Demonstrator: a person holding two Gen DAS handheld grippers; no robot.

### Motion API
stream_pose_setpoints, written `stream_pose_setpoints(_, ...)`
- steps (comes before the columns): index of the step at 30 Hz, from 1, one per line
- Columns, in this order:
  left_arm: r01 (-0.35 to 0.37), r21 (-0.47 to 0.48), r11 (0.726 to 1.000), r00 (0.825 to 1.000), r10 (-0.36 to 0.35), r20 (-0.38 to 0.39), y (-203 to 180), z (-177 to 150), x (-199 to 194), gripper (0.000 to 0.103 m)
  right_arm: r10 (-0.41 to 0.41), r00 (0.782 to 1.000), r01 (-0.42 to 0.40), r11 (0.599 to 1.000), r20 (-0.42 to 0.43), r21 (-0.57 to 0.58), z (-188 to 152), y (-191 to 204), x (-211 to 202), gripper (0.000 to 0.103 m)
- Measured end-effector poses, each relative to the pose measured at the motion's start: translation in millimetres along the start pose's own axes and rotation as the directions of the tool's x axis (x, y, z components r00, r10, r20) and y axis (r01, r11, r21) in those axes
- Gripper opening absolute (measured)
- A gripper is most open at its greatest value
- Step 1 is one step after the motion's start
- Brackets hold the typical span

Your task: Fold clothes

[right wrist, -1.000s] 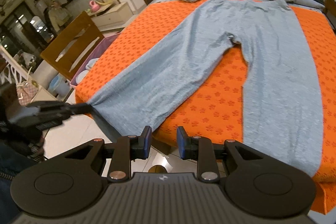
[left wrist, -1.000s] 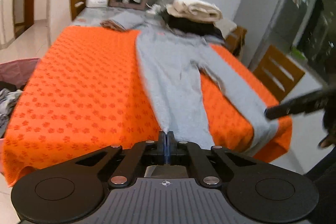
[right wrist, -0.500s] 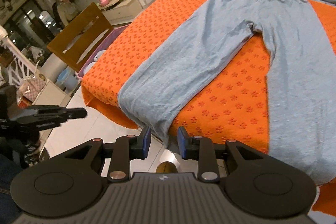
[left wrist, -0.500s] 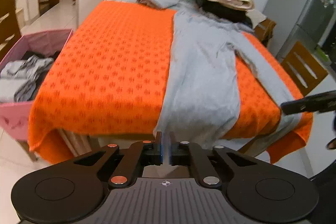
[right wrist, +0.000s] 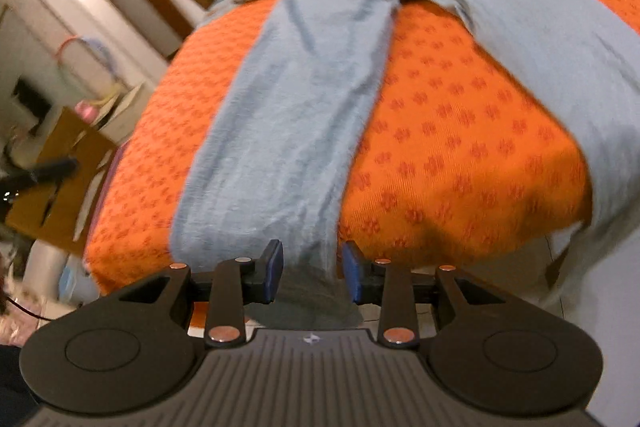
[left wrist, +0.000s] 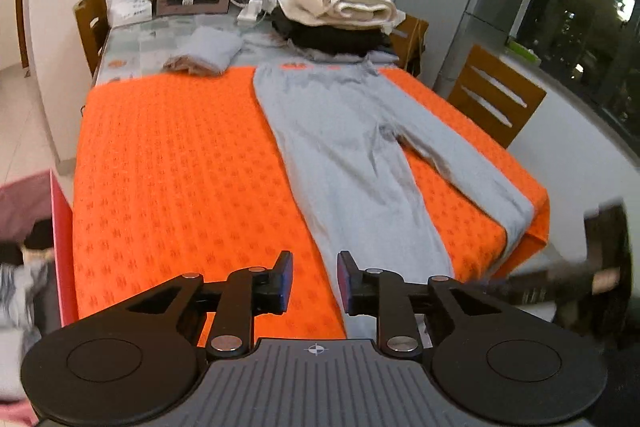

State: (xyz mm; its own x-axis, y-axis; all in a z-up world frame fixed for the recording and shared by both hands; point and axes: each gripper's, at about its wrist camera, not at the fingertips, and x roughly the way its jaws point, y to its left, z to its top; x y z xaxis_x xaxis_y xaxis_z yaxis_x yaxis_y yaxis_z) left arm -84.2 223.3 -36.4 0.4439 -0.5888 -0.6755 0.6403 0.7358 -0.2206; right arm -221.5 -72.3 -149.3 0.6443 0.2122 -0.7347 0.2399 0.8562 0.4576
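The gray pants (left wrist: 360, 147) lie flat on the orange table (left wrist: 168, 163), legs reaching its near edge, and both grippers, left gripper (left wrist: 314, 281) and right gripper (right wrist: 313, 275), are opening empty, so next each must pinch a hem.

Left gripper (left wrist: 314, 281) released the trouser leg (left wrist: 372, 211) (jaws opening); right gripper (right wrist: 312, 275) descended.

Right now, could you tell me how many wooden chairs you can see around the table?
3: one chair at the far left corner, one behind the folded pile, one on the right side. Others may be hidden.
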Motion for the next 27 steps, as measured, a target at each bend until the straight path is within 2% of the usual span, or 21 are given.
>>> stream_pose_setpoints(4, 0.004, -0.029, 1.000, 1.000, -0.005, -0.006, 14, 23, 11, 0.031, -0.045, 0.999, 0.045, 0.999, -0.003, -0.005, -5, 3, 11, 0.035)
stream_pose_setpoints(5, 0.001, -0.038, 0.999, 1.000, -0.002, -0.011, 16, 29, 14, 0.031, -0.040, 0.999, 0.040, 0.999, -0.006, 0.000, -5, 3, 13, 0.024)
stream_pose_setpoints(6, -0.003, -0.046, 0.999, 1.000, 0.003, -0.015, 19, 34, 17, 0.031, -0.034, 0.999, 0.034, 0.999, -0.008, 0.004, -5, 3, 15, 0.009)
stream_pose_setpoints(8, -0.011, -0.063, 0.998, 1.000, 0.010, -0.014, 25, 43, 21, 0.031, -0.029, 1.000, 0.029, 0.999, -0.003, 0.018, -5, 4, 15, 0.001)
stream_pose_setpoints(14, -0.012, -0.084, 0.996, 1.000, 0.013, 0.012, 45, 67, 34, 0.031, -0.071, 0.997, 0.070, 0.997, 0.027, 0.028, -6, 12, -8, 0.001)
stream_pose_setpoints(19, 0.016, -0.069, 0.997, 1.000, -0.015, 0.022, 69, 85, 56, 0.031, -0.151, 0.988, 0.148, 0.987, 0.039, 0.059, -15, 19, -23, 0.001)
stream_pose_setpoints(24, 0.063, -0.015, 0.998, 0.998, -0.062, 0.008, 98, 106, 80, 0.032, -0.273, 0.958, 0.259, 0.955, 0.086, 0.145, -25, 37, -27, 0.005)
stream_pose_setpoints(27, 0.088, 0.013, 0.996, 0.996, -0.088, 0.004, 116, 121, 94, 0.036, -0.315, 0.939, 0.289, 0.940, 0.136, 0.183, -26, 59, -29, 0.007)
